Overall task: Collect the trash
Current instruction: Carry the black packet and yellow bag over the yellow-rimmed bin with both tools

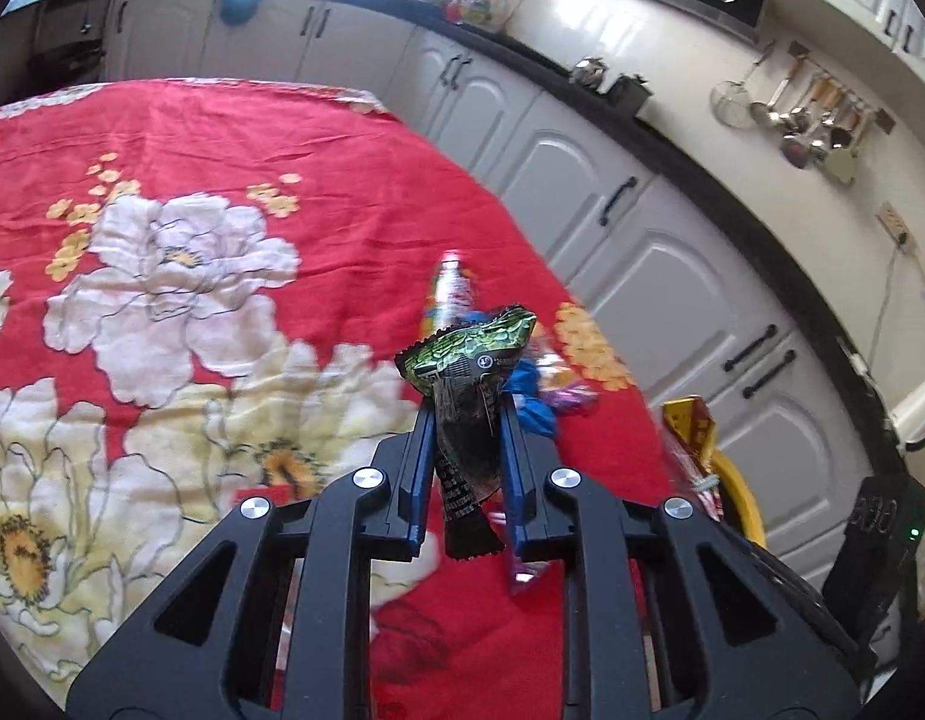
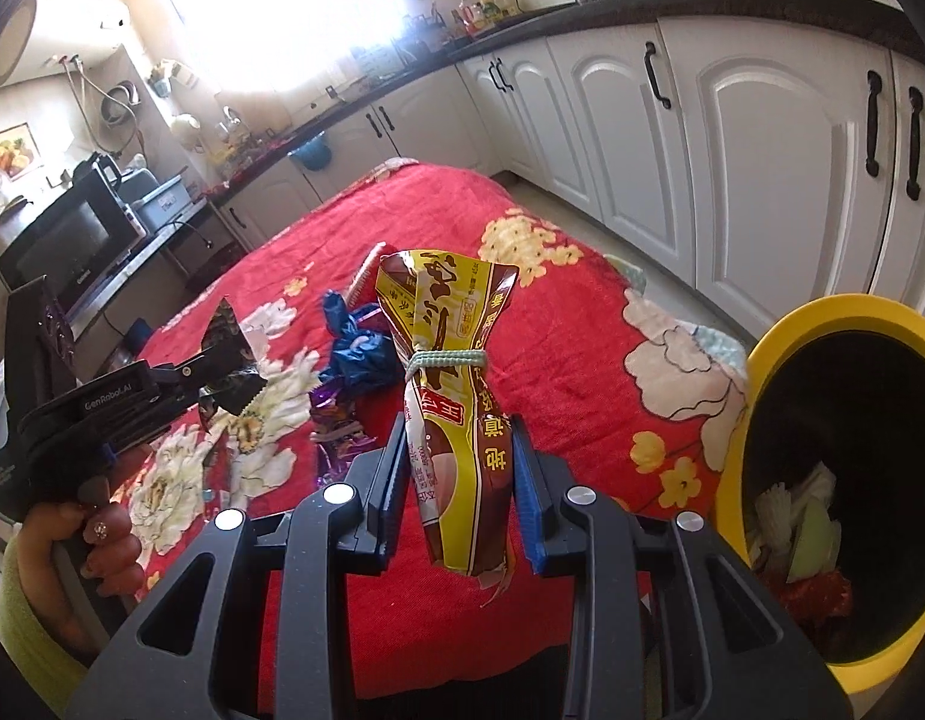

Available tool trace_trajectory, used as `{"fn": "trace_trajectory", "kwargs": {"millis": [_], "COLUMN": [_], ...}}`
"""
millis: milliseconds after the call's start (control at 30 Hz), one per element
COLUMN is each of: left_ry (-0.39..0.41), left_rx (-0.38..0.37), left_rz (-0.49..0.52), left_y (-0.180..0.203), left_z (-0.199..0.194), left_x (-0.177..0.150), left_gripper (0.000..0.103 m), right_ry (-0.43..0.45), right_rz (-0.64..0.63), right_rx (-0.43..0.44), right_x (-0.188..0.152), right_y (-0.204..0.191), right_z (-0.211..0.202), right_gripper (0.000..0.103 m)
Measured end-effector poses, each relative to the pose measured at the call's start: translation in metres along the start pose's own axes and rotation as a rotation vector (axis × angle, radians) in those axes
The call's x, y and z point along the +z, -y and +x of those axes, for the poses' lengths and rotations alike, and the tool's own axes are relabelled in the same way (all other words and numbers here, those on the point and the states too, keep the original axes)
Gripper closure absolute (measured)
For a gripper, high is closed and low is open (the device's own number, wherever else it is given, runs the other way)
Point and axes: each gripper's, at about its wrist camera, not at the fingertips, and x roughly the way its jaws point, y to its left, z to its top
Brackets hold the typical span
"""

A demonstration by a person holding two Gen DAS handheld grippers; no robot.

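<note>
Room: a kitchen. We note white cabinets [image 2: 732, 138] with black handles under a dark counter, a microwave [image 2: 66, 240] at the left of the right wrist view, utensils hanging on the wall [image 1: 810, 132], and a bright window at the far end.

Surface: a table under a red floral cloth [image 1: 180, 228], soft and rumpled. We judge that wrappers lie flat in its folds and must be pinched from the edge, not scooped.

Bin [image 2: 780, 336]: yellow rim, dark inside, just beside the table's near right corner, already holding scraps.

Yellow bag [image 2: 447, 384]: held upright in the right gripper [image 2: 459, 468], whose jaws are part closed and press on its lower half. A pale band is tied round its waist. We judge it light, crinkly and slick, with some bulk; the waist or just below is the sure hold.

Green wrapper [image 1: 471, 384]: clamped in the left gripper [image 1: 465, 438], jaws nearly shut on its middle, top flaring above the fingers, clear of the cloth. Very light, thin, crushable; we expect it to cling or flutter on release.

Loose trash on the cloth: a crumpled blue wrapper [image 2: 357, 354], a purple one [image 2: 336, 420], and a striped tube-like piece [image 1: 447, 294] beyond. All soft, weightless, unbreakable.

A hand [image 2: 102, 540] holds the left gripper's grip.
</note>
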Motion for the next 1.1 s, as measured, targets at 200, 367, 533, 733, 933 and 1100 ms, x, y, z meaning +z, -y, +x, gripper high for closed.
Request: {"fn": "trace_trajectory", "kwargs": {"millis": [200, 367, 533, 733, 933, 1100], "left_ry": [0.006, 0.010, 0.009, 0.001, -0.005, -0.011], "left_rx": [-0.067, -0.092, -0.111, -0.130, -0.143, -0.154], "left_rz": [0.028, 0.061, 0.101, 0.150, 0.191, 0.219], "left_y": [0.021, 0.036, 0.050, 0.070, 0.085, 0.096], "left_z": [-0.007, -0.012, -0.013, -0.012, -0.011, -0.011], "left_x": [-0.002, -0.005, -0.010, -0.018, -0.027, -0.034], "left_gripper": [0.089, 0.090, 0.090, 0.089, 0.089, 0.089], "right_ry": [0.036, 0.069, 0.091, 0.117, 0.139, 0.158], "right_rz": [0.010, 0.016, 0.027, 0.038, 0.057, 0.081], "right_rx": [0.001, -0.008, -0.020, -0.051, -0.083, -0.110], "right_x": [0.001, 0.003, 0.004, 0.000, -0.005, -0.011], "right_y": [0.004, 0.010, 0.017, 0.030, 0.047, 0.062], "right_z": [-0.019, -0.033, -0.045, -0.063, -0.080, -0.093], "right_gripper": [0.073, 0.073, 0.073, 0.073, 0.073, 0.073]}}
